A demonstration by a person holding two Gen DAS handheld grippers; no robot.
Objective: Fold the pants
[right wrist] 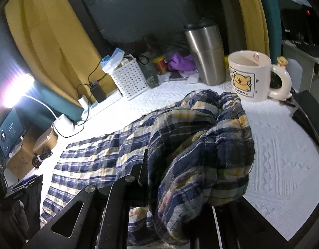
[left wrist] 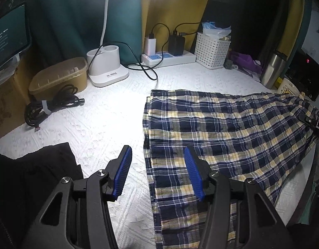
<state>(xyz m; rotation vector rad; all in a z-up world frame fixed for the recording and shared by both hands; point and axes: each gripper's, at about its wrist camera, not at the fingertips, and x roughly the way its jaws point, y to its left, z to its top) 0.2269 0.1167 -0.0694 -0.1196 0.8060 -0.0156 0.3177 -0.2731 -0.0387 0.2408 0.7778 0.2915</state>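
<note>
Navy, yellow and white plaid pants (left wrist: 221,128) lie spread flat on the white textured tabletop (left wrist: 109,112), legs ending near my left gripper. My left gripper (left wrist: 158,151) is open, its blue pads (left wrist: 124,172) straddling the pants' left hem edge just above the cloth. In the right wrist view the waist end of the pants (right wrist: 201,145) is bunched and lifted, draped over my right gripper (right wrist: 180,182), which is shut on the cloth; its fingertips are hidden under the fabric.
At the back stand a white basket (left wrist: 212,49), a power strip with chargers (left wrist: 169,57), a white lamp base (left wrist: 106,66), a tan tub (left wrist: 59,76) and coiled cable (left wrist: 51,108). A steel tumbler (right wrist: 207,54) and bear mug (right wrist: 250,74) stand near the waistband. Black cloth (left wrist: 32,176) lies at left.
</note>
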